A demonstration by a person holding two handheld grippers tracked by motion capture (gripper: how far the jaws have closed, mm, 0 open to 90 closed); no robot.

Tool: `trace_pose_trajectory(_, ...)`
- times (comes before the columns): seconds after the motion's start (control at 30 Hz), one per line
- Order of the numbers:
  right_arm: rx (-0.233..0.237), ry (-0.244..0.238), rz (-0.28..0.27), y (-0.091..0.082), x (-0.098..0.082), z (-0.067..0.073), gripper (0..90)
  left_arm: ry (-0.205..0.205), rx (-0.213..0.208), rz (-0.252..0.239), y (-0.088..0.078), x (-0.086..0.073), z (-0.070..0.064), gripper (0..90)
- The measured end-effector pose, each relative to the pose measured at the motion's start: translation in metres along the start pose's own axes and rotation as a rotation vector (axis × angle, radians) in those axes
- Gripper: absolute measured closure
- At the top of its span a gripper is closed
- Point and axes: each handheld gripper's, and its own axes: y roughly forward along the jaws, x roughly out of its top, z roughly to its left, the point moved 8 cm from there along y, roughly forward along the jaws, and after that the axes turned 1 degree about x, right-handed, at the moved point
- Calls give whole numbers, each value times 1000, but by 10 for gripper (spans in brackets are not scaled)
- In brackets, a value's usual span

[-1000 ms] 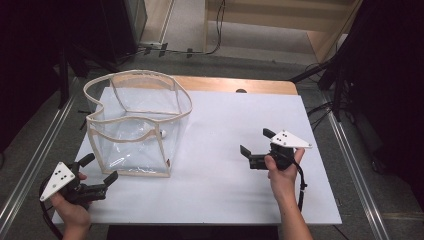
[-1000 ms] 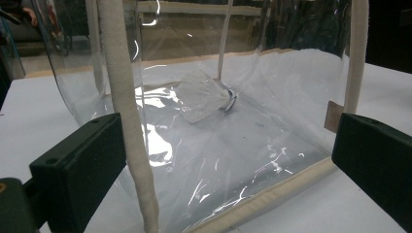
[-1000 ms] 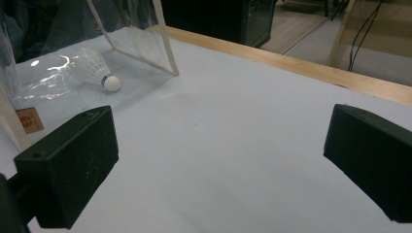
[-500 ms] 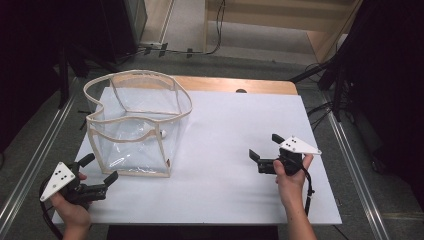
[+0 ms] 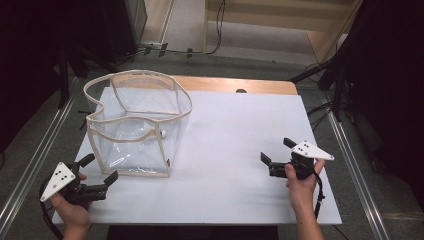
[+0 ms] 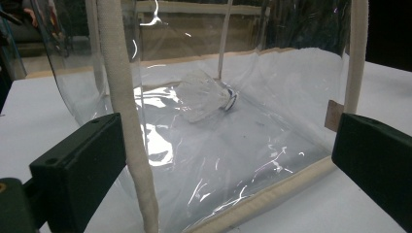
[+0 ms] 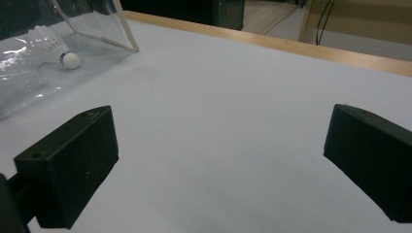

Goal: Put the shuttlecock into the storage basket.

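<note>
A clear plastic bag (image 5: 131, 141) with cream trim stands open-topped on the left of the white table (image 5: 235, 130). A white shuttlecock (image 5: 161, 133) lies on its floor; I see it through the wall in the left gripper view (image 6: 206, 99) and in the right gripper view (image 7: 51, 46). My left gripper (image 5: 100, 167) is open at the bag's near left corner, its jaws on either side of the bag's front face (image 6: 243, 160) without touching. My right gripper (image 5: 276, 150) is open and holds nothing over bare table at the right, pointing toward the bag (image 7: 92, 24).
A wooden strip (image 5: 235, 85) runs along the table's far edge. Metal rails (image 5: 350, 165) flank both sides. Beyond lie dark stands and cables on the floor. The white surface stretches bare between the bag and my right gripper.
My right gripper has drawn back toward the table's near right and sits lower. The left gripper and the bag have stayed put.
</note>
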Motion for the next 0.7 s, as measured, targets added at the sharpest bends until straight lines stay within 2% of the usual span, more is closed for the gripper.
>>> trace_pose_trajectory(0.7, -58, 36, 21, -26, -28, -31, 0, 3, 4, 1, 0, 0, 0, 0)
